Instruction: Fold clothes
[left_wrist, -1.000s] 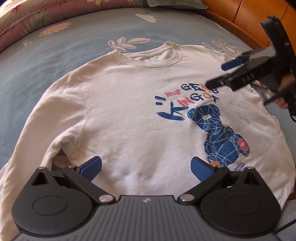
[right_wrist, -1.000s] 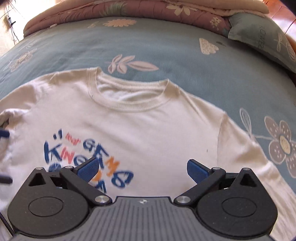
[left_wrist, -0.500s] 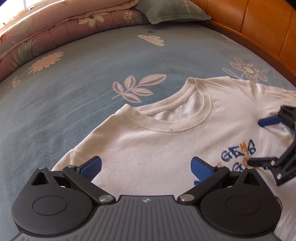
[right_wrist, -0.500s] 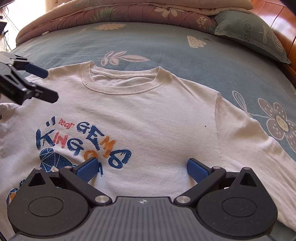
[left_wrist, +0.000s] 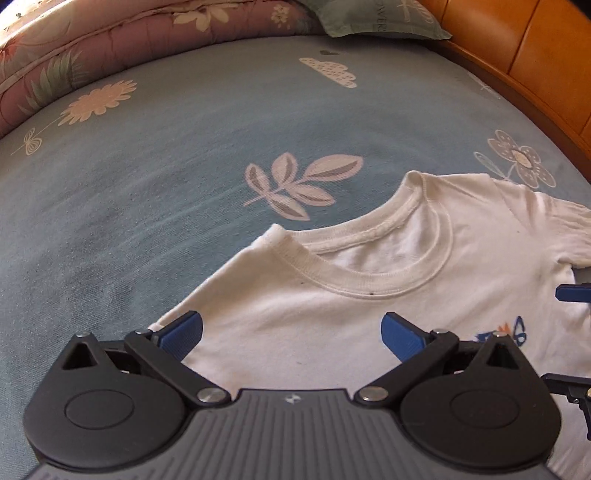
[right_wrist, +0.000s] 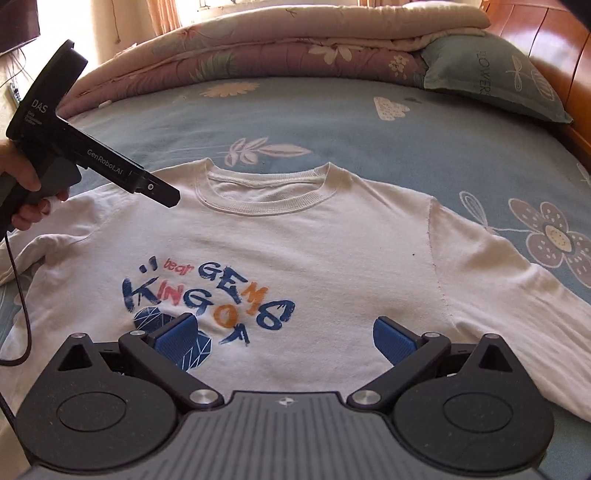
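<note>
Sweatshirt (right_wrist: 295, 251) spread flat, print side up, on blue bed sheet (left_wrist: 147, 184), sleeves out to both sides: laid so for folding, none started yet by the look of it.

Left gripper (left_wrist: 291, 332) low above the shoulder, jaws wide apart, nothing held; left pad (left_wrist: 181, 334) right at the shoulder edge, right pad over the chest, collar (left_wrist: 369, 258) just ahead between them. Probably lined up to pinch that shoulder.

Right gripper (right_wrist: 284, 336) also wide open and empty, above the chest; left pad on the blue print (right_wrist: 207, 291), right pad beside the armhole seam (right_wrist: 437, 266), long sleeve (right_wrist: 517, 295) running off to the right. Hand (right_wrist: 22, 184) on the left tool's grip, seen far left of these jaws.

Open room: bare sheet ahead of both jaws beyond the collar. Limits: quilt (right_wrist: 258, 55) and pillow (right_wrist: 491, 74) far ahead, wooden bed frame (left_wrist: 517, 62) off to the right.
</note>
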